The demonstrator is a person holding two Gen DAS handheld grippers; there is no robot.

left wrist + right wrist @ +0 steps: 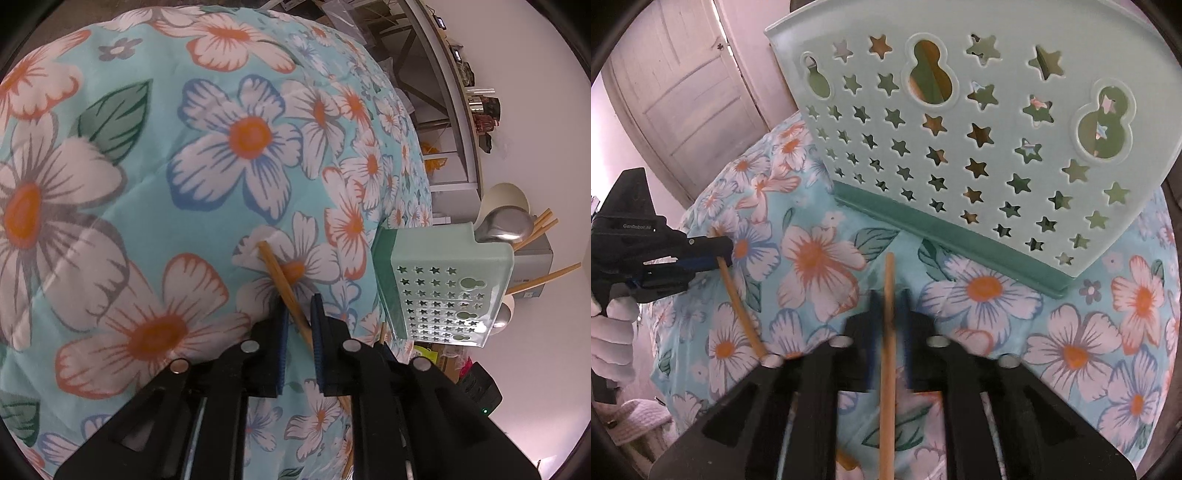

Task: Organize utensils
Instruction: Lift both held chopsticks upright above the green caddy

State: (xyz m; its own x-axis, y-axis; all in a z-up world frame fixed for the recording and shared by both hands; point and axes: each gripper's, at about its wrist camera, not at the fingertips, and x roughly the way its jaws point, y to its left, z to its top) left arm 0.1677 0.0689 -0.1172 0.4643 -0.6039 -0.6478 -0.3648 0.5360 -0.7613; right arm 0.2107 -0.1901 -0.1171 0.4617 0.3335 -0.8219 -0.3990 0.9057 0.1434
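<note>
My right tongs (888, 299) are closed on a chopstick (887, 354) whose long axis runs straight ahead toward the green holder (960, 122), which stands just beyond its tip on the flowered cloth (820, 258). My left tongs (299, 314) pinch a second chopstick (280, 284) slanting up-left; from them the holder (443, 288) lies off to the right, so my right hand looks nearer.

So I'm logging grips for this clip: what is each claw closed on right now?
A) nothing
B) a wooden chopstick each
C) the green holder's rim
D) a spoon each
B: the left claw clamps one wooden chopstick, and the right claw clamps another chopstick.
</note>
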